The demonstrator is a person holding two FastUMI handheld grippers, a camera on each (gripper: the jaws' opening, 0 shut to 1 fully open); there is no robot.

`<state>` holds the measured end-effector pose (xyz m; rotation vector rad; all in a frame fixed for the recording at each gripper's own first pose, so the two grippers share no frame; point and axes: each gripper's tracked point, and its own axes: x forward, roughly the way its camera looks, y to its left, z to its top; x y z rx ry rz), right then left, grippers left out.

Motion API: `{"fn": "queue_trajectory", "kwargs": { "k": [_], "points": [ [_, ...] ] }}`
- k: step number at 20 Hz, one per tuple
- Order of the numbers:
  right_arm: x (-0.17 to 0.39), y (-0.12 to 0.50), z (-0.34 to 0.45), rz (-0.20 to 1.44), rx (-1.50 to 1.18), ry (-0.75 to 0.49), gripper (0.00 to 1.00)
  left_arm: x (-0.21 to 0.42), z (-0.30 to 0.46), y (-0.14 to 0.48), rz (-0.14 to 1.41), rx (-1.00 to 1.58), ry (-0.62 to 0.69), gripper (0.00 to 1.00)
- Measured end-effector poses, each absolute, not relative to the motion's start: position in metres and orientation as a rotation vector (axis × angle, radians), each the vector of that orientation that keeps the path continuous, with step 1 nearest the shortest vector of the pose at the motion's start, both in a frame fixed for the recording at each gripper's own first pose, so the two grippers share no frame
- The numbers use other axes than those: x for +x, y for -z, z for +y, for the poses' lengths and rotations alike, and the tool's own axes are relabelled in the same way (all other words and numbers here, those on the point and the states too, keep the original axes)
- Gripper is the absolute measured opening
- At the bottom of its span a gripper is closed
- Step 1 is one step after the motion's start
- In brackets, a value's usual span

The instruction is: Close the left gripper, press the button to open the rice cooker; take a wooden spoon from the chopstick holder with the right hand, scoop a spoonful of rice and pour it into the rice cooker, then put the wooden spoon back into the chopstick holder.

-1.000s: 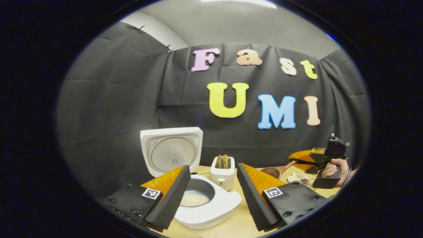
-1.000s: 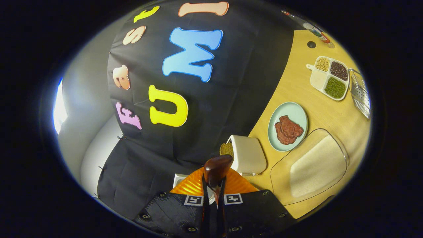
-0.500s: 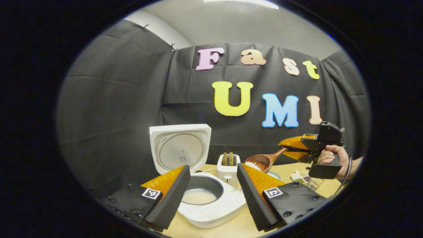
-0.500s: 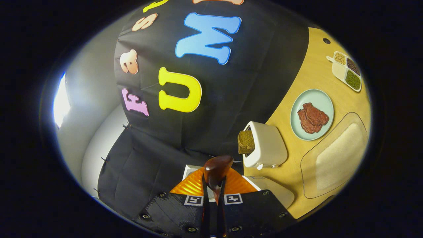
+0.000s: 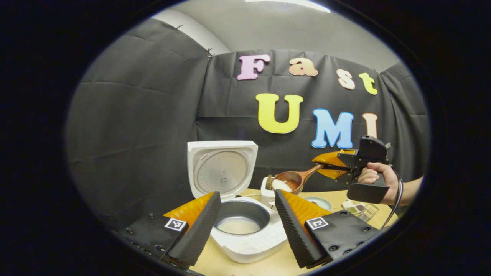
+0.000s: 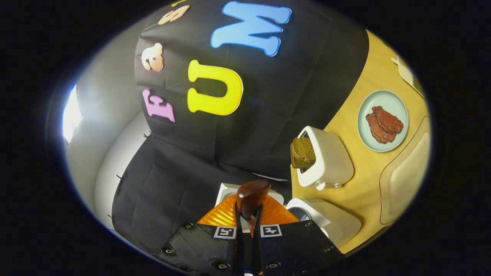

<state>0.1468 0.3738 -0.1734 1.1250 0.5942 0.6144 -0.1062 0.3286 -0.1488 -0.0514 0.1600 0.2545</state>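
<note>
The white rice cooker (image 5: 249, 245) stands open with its lid (image 5: 222, 172) upright and a little rice in its pot (image 5: 238, 225). My left gripper (image 5: 247, 193) is open in front of it, one finger on each side of the pot, holding nothing. My right gripper (image 5: 329, 165), held by a hand (image 5: 378, 180), is shut on the handle of the wooden spoon (image 5: 288, 181). The spoon's bowl carries white rice and hangs above the cooker's right rear edge. In the right gripper view the spoon (image 6: 251, 196) sticks out between the fingers of the right gripper (image 6: 247, 218), with the cooker (image 6: 330, 221) below right.
A white toaster (image 6: 328, 161) with brown bread (image 6: 303, 151) stands just behind the cooker. Beyond it are a pale green plate (image 6: 387, 103) with meat, a clear tub of rice (image 6: 402, 176) and a divided tray of grains (image 5: 358, 209) on the wooden table (image 6: 356, 191).
The right gripper lifted the rice-filled spoon and carried it left, from near the table to above the cooker's right side. The left gripper stayed open and drifted slightly.
</note>
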Motion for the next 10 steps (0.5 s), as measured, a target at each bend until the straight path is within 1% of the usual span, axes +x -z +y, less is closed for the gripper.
{"fn": "queue_trajectory", "kwargs": {
  "k": [4,6,10],
  "points": [
    [0.154,0.179,0.403,0.616,1.091,-0.632,0.08,-0.113,0.337,0.151,0.164,-0.049,-0.259,0.97],
    [0.158,0.185,0.417,0.627,1.069,-0.638,0.09,-0.117,0.342,0.151,0.166,-0.046,-0.262,0.99],
    [0.161,0.202,0.444,0.656,0.969,-0.655,0.08,-0.121,0.354,0.153,0.165,-0.051,-0.283,0.98]
  ]
}}
